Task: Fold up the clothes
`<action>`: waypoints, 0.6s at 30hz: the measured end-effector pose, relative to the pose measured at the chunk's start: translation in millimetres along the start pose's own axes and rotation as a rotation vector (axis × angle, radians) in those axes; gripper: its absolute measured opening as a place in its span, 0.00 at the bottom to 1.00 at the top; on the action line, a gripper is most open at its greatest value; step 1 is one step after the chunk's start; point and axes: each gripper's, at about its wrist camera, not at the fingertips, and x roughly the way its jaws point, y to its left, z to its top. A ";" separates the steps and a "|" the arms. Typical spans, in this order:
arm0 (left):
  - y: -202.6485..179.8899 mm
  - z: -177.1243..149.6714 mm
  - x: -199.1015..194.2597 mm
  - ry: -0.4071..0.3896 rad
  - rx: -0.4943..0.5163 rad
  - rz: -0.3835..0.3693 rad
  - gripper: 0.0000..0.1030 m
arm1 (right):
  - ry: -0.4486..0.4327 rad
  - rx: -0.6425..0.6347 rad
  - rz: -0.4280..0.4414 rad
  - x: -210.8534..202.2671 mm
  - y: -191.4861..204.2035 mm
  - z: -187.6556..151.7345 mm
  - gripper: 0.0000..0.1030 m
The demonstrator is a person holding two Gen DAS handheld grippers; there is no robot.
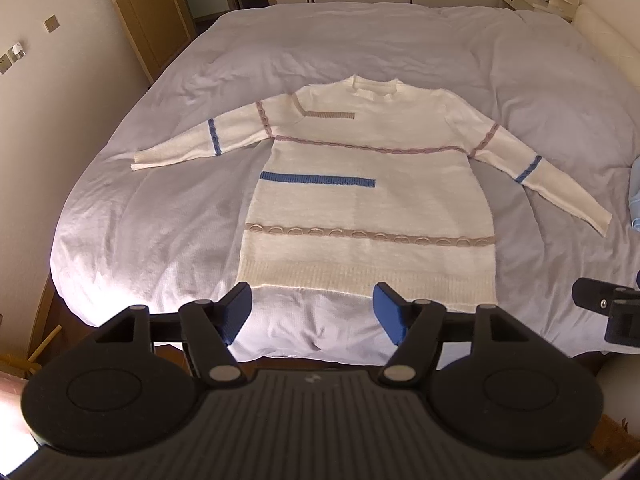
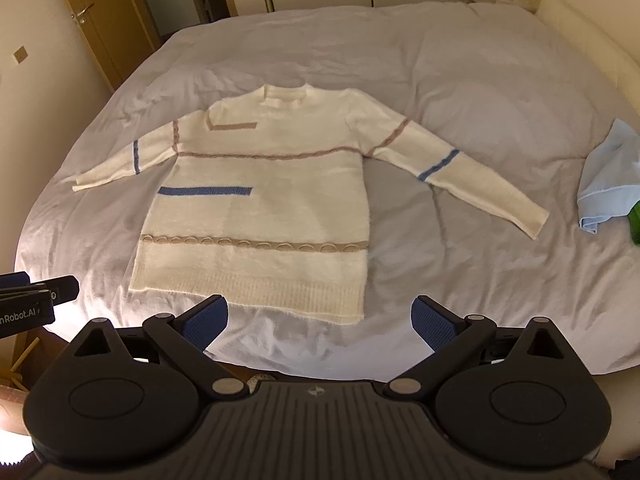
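- Left wrist view: the left gripper point(image 1: 312, 312) hangs with its jaws apart and nothing between them, just above the near edge of the bed point(image 1: 132, 240).
- Its blue pads point(image 1: 386, 312) frame the ribbed hem of the sweater point(image 1: 360, 200) without touching it.
- Right wrist view: the right gripper point(image 2: 320, 322) also stands wide and empty, over the same near edge, its pads point(image 2: 434, 324) either side of the hem's right corner.
- Each gripper shows at the edge of the other's view, side by side.
- The cream sweater, banded in blue and tan, lies flat and face up in the middle of the bed, collar toward the far edge, hem toward the near edge, both sleeves spread outward.
- A pale blue garment point(image 2: 604, 184) lies crumpled near the right edge of the bed, apart from the sweater's right cuff.
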 end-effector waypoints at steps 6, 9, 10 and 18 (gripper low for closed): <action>-2.5 1.7 -3.2 -0.009 -0.026 0.010 0.62 | -0.002 -0.021 0.006 -1.1 -3.9 4.8 0.98; -3.4 1.7 -2.7 -0.011 -0.044 0.014 0.63 | -0.008 -0.036 0.009 -1.7 -4.7 8.5 0.98; -3.5 1.9 -1.7 -0.009 -0.050 0.015 0.63 | -0.009 -0.043 0.010 -1.5 -3.4 9.2 0.98; 5.0 16.7 23.3 0.015 -0.082 0.023 0.63 | -0.007 -0.068 0.021 14.0 -5.1 27.2 0.98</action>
